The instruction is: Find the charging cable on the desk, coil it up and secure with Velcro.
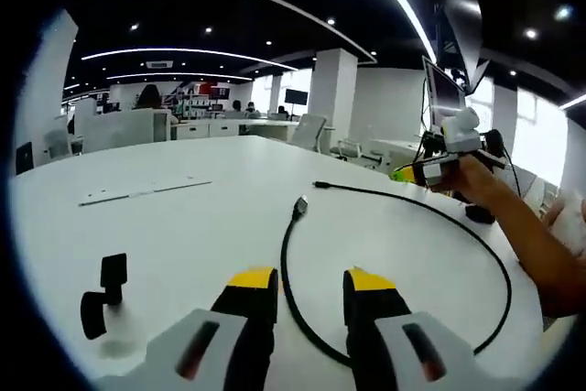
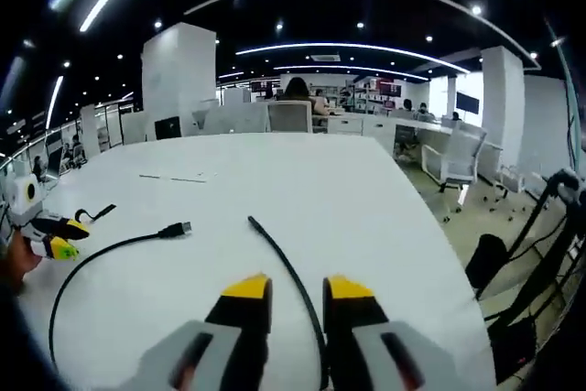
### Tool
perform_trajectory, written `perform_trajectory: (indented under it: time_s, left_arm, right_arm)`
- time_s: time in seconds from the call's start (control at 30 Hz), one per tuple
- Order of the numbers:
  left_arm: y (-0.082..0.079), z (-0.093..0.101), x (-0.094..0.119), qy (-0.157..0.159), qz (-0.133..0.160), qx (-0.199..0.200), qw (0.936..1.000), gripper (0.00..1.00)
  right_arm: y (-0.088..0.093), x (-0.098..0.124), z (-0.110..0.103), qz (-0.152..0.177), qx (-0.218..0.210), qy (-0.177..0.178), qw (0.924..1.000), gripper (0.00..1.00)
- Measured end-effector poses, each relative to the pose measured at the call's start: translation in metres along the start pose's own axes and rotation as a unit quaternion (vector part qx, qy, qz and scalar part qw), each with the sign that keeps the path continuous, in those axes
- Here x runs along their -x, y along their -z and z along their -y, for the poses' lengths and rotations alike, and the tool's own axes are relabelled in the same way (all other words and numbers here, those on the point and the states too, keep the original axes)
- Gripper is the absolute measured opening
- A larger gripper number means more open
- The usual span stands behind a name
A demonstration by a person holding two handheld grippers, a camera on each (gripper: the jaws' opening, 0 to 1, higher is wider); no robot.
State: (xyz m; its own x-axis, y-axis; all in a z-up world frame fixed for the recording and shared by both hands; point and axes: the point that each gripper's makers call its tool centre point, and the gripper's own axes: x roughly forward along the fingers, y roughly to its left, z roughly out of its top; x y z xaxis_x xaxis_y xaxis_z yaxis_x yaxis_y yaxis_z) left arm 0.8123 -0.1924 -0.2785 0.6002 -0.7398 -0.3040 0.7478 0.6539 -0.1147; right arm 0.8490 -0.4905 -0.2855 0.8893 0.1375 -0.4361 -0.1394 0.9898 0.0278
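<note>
A black charging cable (image 1: 286,272) lies in a wide loop on the white desk (image 1: 183,226). One plug (image 1: 299,206) points away from me, and the other end (image 1: 319,185) lies farther back. My left gripper (image 1: 311,286) is open low over the desk, with the cable running between its yellow tips. A hand holds my right gripper (image 1: 407,174) at the right, above the desk. In the right gripper view, my right gripper (image 2: 298,290) is open, with the cable (image 2: 284,267) passing under the gap. The USB plug (image 2: 179,228) and left gripper (image 2: 66,237) sit to the left.
A small black strap-like piece (image 1: 103,290) lies at the left by my left jaw, also seen as the black piece (image 2: 96,214). A thin white strip (image 1: 142,191) lies farther back. A black tripod (image 2: 540,254) stands past the desk's right edge. Office chairs and desks fill the background.
</note>
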Motion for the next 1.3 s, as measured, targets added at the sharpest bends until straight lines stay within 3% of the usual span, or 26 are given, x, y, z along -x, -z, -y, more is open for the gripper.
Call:
perform_trajectory:
  time_s: [0.03,0.13,0.43,0.67,1.2,1.3]
  left_arm:
    - [0.002,-0.002,0.0,-0.004,-0.005,-0.003,1.0,0.28]
    - [0.002,0.0,0.001,-0.002,-0.006,-0.003,1.0,0.28]
    - [0.005,-0.008,0.003,-0.018,-0.009,-0.002,0.9998,0.26]
    - [0.019,-0.001,-0.004,-0.01,-0.03,0.004,0.9995,0.26]
    - [0.029,0.003,-0.008,-0.005,-0.047,0.006,0.9989,0.25]
    - [0.027,-0.01,-0.016,-0.006,-0.047,0.009,0.9989,0.25]
  right_arm:
    - [0.004,-0.001,0.0,-0.012,0.004,0.002,0.9999,0.28]
    - [0.003,-0.002,0.008,-0.003,0.004,0.017,0.9999,0.28]
    - [0.012,-0.01,0.007,-0.017,0.011,0.02,0.9996,0.28]
    - [0.02,-0.016,0.008,-0.031,0.02,0.022,0.9991,0.28]
    - [0.025,-0.018,0.015,-0.036,0.015,0.025,0.9989,0.27]
    - [0.026,-0.019,0.015,-0.039,0.016,0.025,0.9988,0.27]
